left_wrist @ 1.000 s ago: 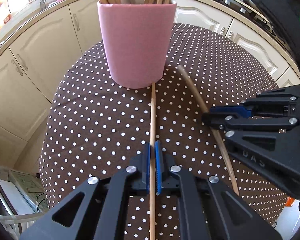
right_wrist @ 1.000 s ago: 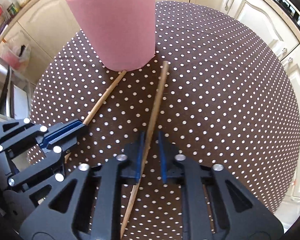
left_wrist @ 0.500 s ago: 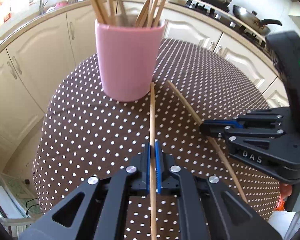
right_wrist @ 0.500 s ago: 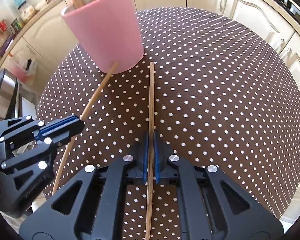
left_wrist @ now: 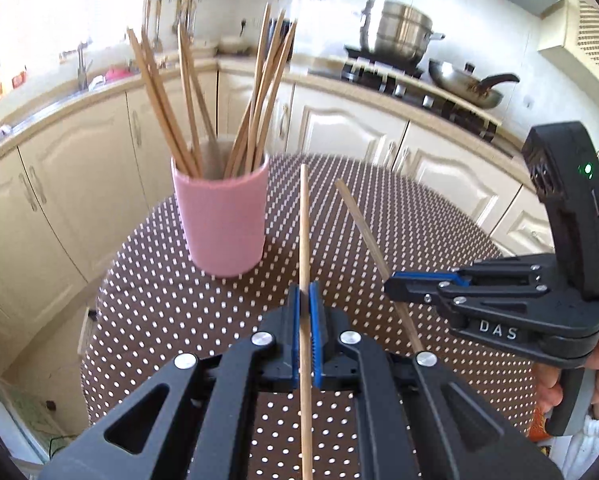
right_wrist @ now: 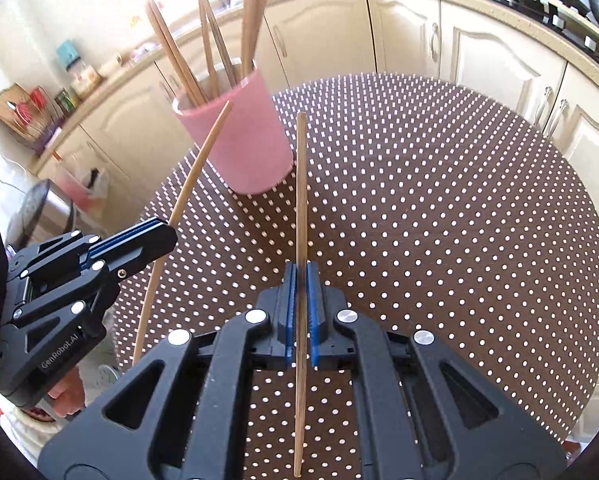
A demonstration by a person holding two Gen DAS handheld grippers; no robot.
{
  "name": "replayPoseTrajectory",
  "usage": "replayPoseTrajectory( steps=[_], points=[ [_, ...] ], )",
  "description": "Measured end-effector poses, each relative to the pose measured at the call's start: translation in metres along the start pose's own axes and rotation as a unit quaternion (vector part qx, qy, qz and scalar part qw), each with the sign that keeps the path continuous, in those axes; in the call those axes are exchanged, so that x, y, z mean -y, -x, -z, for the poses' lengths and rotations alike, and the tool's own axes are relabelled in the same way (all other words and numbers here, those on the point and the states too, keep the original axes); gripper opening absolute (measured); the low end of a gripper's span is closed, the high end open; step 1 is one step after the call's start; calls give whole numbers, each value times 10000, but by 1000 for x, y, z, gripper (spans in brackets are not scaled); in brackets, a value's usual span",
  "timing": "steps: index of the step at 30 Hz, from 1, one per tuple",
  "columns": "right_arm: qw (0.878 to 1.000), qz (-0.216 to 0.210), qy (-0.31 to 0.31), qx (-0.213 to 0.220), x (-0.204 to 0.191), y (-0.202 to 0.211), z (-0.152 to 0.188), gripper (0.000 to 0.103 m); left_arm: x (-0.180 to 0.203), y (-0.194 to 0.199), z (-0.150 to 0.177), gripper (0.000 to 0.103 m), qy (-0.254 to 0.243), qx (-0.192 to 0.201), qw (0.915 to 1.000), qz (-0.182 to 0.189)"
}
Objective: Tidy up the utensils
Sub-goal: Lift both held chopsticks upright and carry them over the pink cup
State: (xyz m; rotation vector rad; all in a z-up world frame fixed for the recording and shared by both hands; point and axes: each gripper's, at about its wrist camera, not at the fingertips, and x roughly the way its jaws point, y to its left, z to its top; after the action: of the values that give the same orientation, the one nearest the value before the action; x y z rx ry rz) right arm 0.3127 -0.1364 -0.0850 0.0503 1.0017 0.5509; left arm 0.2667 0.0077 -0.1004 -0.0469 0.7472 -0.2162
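Note:
A pink cup [left_wrist: 223, 224] holding several wooden chopsticks [left_wrist: 167, 100] stands on the brown polka-dot table [left_wrist: 419, 224]; it also shows in the right wrist view [right_wrist: 243, 148]. My left gripper [left_wrist: 306, 292] is shut on a chopstick [left_wrist: 304, 224], lifted off the table, tip pointing just right of the cup. My right gripper [right_wrist: 300, 272] is shut on another chopstick [right_wrist: 300, 184], also lifted, pointing toward the cup's right side. The right gripper [left_wrist: 395, 288] appears at the right in the left wrist view; the left gripper [right_wrist: 167, 236] appears at the left in the right wrist view.
Cream kitchen cabinets [left_wrist: 79, 168] curve around behind the round table. A stove with a steel pot [left_wrist: 395, 36] and a wok [left_wrist: 467, 84] stands at the back right. The table edge [left_wrist: 99, 300] drops off at the left.
Both grippers have risen and tilted up with their chopsticks, lifting them off the table. The right gripper closed on its chopstick a second ago. The cup's rim and sticks came into view.

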Motion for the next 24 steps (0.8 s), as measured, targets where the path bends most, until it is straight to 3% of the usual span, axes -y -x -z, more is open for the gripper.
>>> replayPoseTrajectory(
  steps=[9,17,24],
  points=[
    [9965,-132,21,827,4,60,11,6,26,48,-12,5,-220,979,9946,-255],
    [9821,-252,127,1863,-14,105,18,6,42,91,-16,5,-327,2109,9765,-295],
    [9664,-236,252,2547,-37,125,1,6,47,104,-23,5,-332,2702,9621,-142]
  ],
)
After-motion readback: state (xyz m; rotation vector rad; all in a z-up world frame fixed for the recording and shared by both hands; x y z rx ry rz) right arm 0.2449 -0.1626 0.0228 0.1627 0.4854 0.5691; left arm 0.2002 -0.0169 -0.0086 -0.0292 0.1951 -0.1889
